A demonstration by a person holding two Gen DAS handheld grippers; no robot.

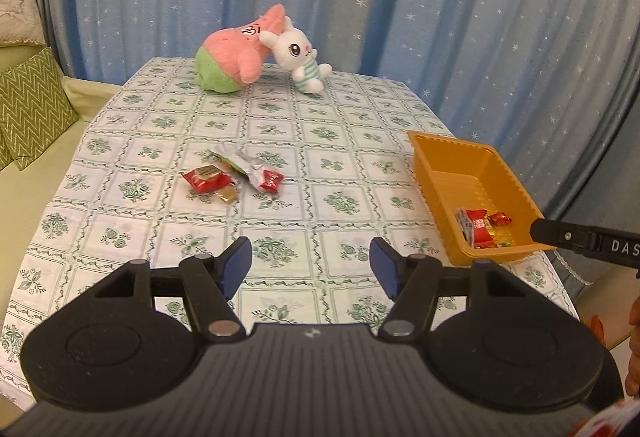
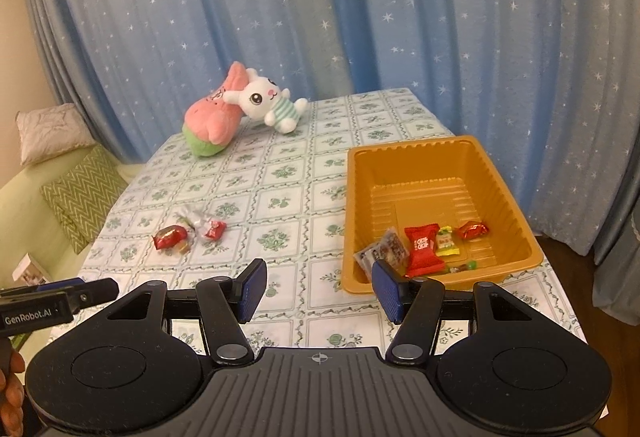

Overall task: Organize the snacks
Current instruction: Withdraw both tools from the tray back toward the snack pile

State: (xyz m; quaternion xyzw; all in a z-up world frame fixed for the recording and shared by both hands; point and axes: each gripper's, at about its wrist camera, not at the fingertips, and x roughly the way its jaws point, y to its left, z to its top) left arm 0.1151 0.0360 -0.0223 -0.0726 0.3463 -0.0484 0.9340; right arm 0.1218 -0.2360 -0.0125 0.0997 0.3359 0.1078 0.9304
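A small pile of wrapped snacks (image 1: 234, 175) lies on the tablecloth, red packets beside a crumpled silver one; the same pile of snacks (image 2: 188, 231) shows at left in the right wrist view. An orange tray (image 1: 440, 153) at the table's right side holds several snacks (image 1: 484, 227). In the right wrist view the orange tray (image 2: 512, 197) has a red packet (image 2: 424, 249) and other sweets in it. My left gripper (image 1: 311, 265) hangs open above the near table, short of the pile, nothing between its fingers. My right gripper (image 2: 318, 291) is open too, just left of the tray's near corner.
Two plush toys, a pink one (image 1: 236, 49) and a white rabbit (image 1: 300, 57), lie at the table's far edge before a blue starred curtain. A green sofa with a zigzag cushion (image 1: 32, 109) stands left of the table. A floral tablecloth (image 1: 320, 165) covers the table.
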